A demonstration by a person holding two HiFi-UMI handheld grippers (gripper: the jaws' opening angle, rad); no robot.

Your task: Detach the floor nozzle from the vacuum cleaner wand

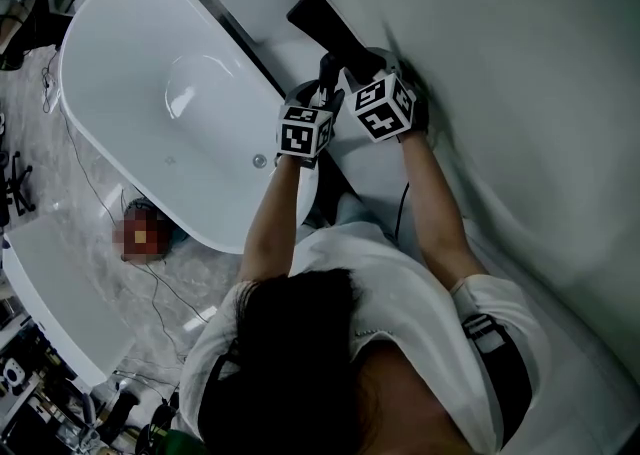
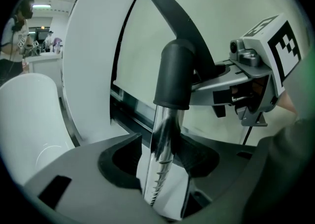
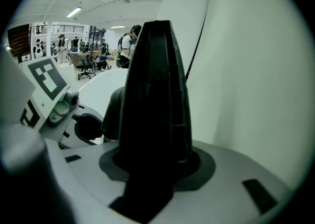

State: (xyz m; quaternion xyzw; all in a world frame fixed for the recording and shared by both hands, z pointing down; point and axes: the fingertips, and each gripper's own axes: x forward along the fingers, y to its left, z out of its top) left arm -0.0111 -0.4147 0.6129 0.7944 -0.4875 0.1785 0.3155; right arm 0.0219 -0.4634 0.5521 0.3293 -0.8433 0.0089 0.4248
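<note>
The vacuum's chrome wand point(image 2: 165, 134) ends in a black collar point(image 2: 174, 73) and runs straight up between the jaws of my left gripper point(image 2: 160, 169). Those jaws stand open around it, with a gap on the right side. My right gripper point(image 3: 157, 169) is shut on the black neck of the floor nozzle point(image 3: 157, 95), which fills its jaws. In the head view the black floor nozzle point(image 1: 325, 23) lies just beyond both grippers, left gripper point(image 1: 320, 93) and right gripper point(image 1: 362, 68) side by side. The right gripper point(image 2: 256, 65) also shows in the left gripper view, just past the collar.
A white bathtub point(image 1: 150, 93) lies to the left, close beside my left arm. A large white curved panel point(image 1: 500, 63) fills the right side. Thin cables point(image 1: 150, 278) trail over the marbled floor below the tub. People and desks point(image 3: 98, 55) show far behind.
</note>
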